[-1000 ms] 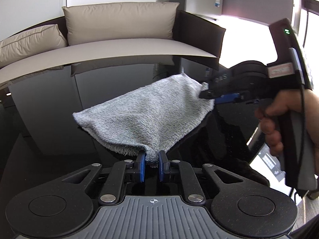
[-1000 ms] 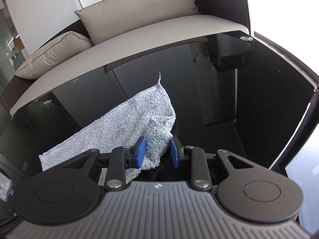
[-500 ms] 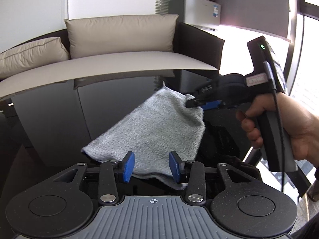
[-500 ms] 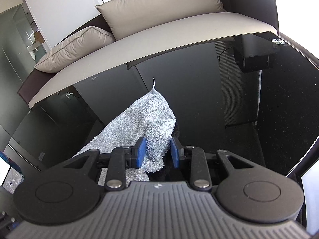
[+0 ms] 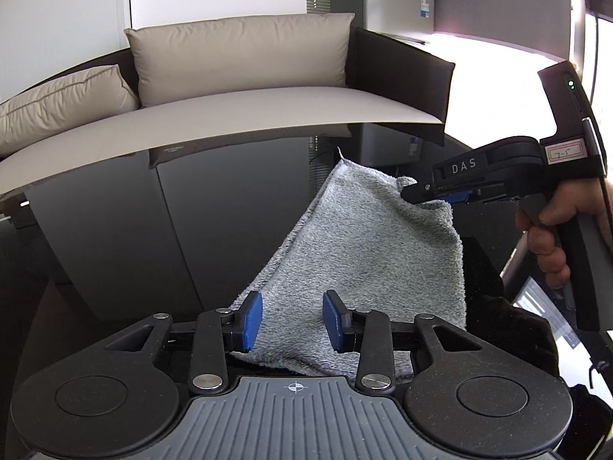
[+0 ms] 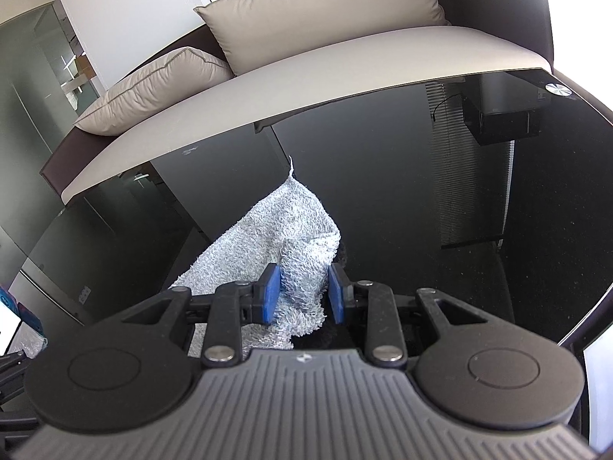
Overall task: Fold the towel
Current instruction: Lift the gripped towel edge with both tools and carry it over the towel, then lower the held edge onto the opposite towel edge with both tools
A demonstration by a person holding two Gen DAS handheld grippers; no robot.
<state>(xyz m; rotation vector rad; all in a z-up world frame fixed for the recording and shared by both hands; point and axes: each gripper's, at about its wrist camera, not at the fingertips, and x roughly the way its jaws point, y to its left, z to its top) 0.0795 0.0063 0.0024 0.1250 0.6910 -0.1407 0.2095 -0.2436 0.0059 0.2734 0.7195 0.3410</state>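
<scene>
Beige sofa cushions (image 5: 237, 53): two, propped along back of dark-framed couch, behind table; background only.

Glossy black tabletop (image 5: 115, 211): work surface, mirror-like, reflecting room; one bare metal disc at far right corner in right wrist view.

Left gripper (image 5: 293, 320), black with blue pads: jaws apart, lately eased inward a little after springing wide; pads clear of cloth on both sides, nothing clamped. Near edge of towel lying on table between and under fingers. Judged: corner let go so that cloth can settle flat at this end.

Grey terry towel (image 5: 367, 245), small, shaggy pile: near end resting on tabletop just ahead of left gripper, far right corner raised off surface and hanging in a slanted sheet. Thread tail sticking up at far tip. Fold judged only partly made; lifted corner not yet laid over.

Right gripper (image 6: 304, 293), same black-and-blue make: pads pressed on bunched corner of towel, cloth filling gap between them. Held high, presumably to carry corner across for the fold.

Person's hand (image 5: 551, 230): wrapped round pistol grip of right gripper, at right edge of left wrist view.

Small grey fridge (image 5: 398, 7): far right background, beyond sofa arm.
</scene>
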